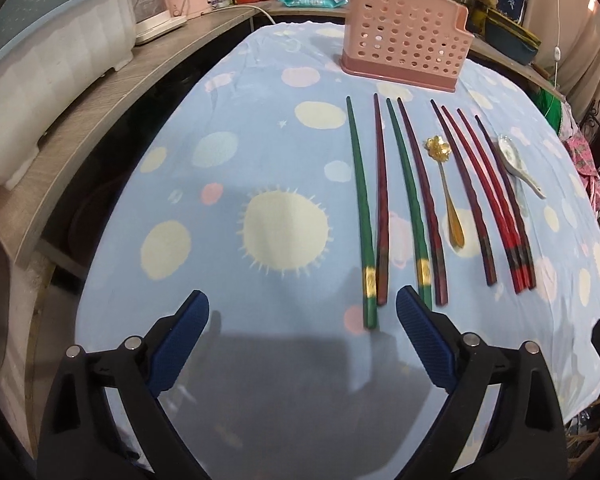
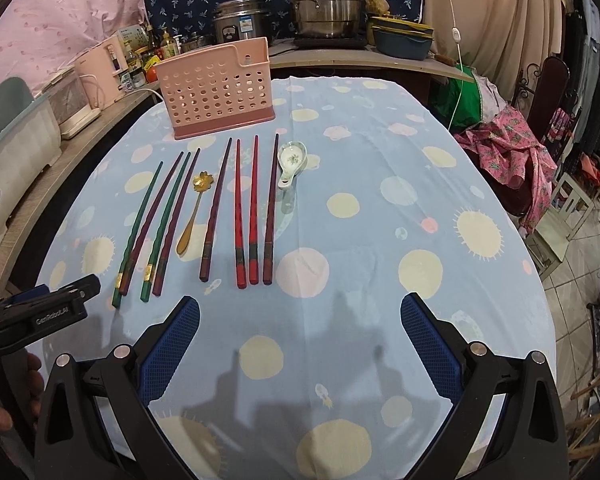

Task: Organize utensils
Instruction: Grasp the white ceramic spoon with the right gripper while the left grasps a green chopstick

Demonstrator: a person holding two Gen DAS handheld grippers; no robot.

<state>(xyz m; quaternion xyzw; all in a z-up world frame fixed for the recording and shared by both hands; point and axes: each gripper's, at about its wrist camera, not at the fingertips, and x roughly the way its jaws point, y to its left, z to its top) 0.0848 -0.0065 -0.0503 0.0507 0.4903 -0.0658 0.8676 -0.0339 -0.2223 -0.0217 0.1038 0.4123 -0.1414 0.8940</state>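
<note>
While the left gripper [image 1: 302, 312] is hanging over the near edge of the table with its blue-padded jaws spread wide and nothing between them, the thick end of the nearest green chopstick [image 1: 362, 216] is lying just ahead of its gap, close to the right-hand pad. The right gripper [image 2: 300, 316] is likewise standing wide apart and empty above the cloth, its fingers framing a bare patch in front of the utensil row.

Beyond the jaws, the chopsticks are lying side by side on the blue tablecloth [image 1: 260, 160] with pale dots and suns, tips pointing away toward the holder. From the left there are a green one, a dark maroon chopstick [image 1: 381, 200], a second green one [image 1: 408, 204] and another maroon one. A gold spoon [image 1: 446, 184] with a flower-shaped bowl is resting between that group and the next, where four red and dark chopsticks [image 2: 254, 208] are sitting close together. A white ceramic spoon [image 2: 290, 162] is lying at the far right end of the row, touching or nearly touching the last chopstick.

Farther back, a pink perforated utensil holder [image 1: 404, 40] is standing upright at the far side of the table. Behind it, a counter is carrying steel pots [image 2: 326, 4] and bottles.
</note>
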